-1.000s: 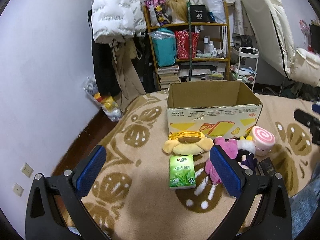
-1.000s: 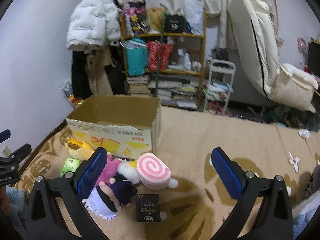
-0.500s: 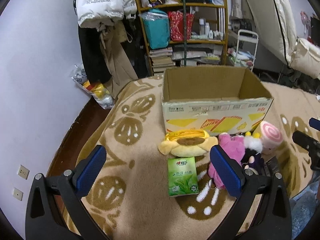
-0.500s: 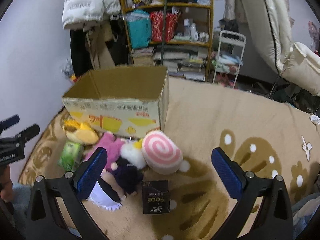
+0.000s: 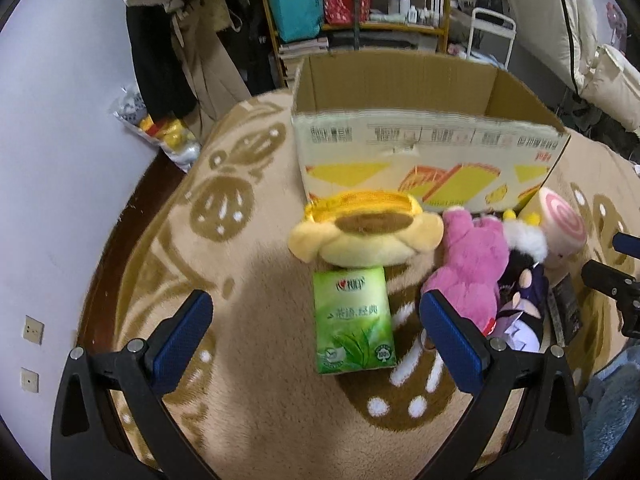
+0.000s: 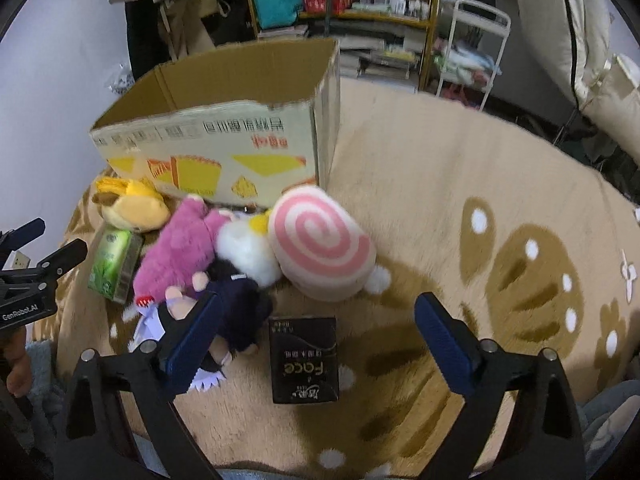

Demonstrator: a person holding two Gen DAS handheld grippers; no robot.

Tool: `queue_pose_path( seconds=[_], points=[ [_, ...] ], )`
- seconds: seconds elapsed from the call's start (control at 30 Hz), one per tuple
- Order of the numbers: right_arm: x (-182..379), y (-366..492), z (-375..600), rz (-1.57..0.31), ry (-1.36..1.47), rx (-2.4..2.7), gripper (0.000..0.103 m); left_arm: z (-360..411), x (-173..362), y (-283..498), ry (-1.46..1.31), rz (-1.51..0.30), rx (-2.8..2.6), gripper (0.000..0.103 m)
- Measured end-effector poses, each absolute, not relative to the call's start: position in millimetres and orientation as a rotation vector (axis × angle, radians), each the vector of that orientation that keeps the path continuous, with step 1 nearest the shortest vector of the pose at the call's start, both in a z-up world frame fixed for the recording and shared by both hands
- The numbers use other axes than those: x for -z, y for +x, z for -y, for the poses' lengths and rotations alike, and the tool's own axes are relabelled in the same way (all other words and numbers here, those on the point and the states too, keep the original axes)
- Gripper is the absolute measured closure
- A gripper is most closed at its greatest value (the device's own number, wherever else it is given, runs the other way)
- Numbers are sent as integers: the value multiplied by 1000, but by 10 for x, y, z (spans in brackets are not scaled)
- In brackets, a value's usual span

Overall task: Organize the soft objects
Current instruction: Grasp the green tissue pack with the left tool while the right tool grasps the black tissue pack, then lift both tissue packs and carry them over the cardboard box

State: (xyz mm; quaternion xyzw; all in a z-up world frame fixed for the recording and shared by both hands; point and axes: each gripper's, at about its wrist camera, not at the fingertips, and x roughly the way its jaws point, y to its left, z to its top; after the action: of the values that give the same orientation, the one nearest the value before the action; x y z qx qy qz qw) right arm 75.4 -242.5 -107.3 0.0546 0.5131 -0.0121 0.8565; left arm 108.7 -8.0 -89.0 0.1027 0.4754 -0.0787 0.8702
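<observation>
An open cardboard box [image 5: 424, 148] stands on the patterned rug. In front of it lie a yellow plush [image 5: 366, 232], a green tissue pack [image 5: 352, 320], a pink plush [image 5: 474, 264], a dark-haired doll [image 6: 236, 308], a white fluffy plush [image 6: 248, 252] and a pink swirl roll plush [image 6: 320, 248]. A black tissue pack [image 6: 304, 360] lies in front. My left gripper [image 5: 316, 340] is open above the green pack [image 6: 114, 262]. My right gripper [image 6: 316, 340] is open above the black pack, its left finger over the doll.
A cluttered shelf [image 5: 352, 0] and hanging coats [image 5: 176, 32] stand behind the box [image 6: 224, 136]. A white cart [image 6: 472, 52] and a cream recliner [image 6: 600, 60] are at the back right. A wall runs along the left, with dark floor at the rug's edge [image 5: 116, 248].
Both grippers have moved forward and down toward the toys, which now appear larger. Jaws stay open. No object has moved.
</observation>
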Motion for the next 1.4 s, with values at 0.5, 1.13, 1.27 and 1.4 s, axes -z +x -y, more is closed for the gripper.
queue_pose_path(
  seconds=[0.5, 1.13, 1.27, 1.4],
  points=[
    [1514, 846, 2293, -1290, 30, -14, 25, 117, 1341, 1180, 195, -1153, 215, 2],
    [1622, 790, 2253, -1321, 57, -65, 54, 26, 1448, 1178, 118, -1159, 252, 51],
    [1545, 750, 2242, -1289, 55, -67, 54, -4, 1393, 1106, 123, -1148, 232, 51],
    [1380, 680, 2247, -1227, 43, -74, 54, -51, 1288, 1001, 136, -1112, 216, 51]
  ],
)
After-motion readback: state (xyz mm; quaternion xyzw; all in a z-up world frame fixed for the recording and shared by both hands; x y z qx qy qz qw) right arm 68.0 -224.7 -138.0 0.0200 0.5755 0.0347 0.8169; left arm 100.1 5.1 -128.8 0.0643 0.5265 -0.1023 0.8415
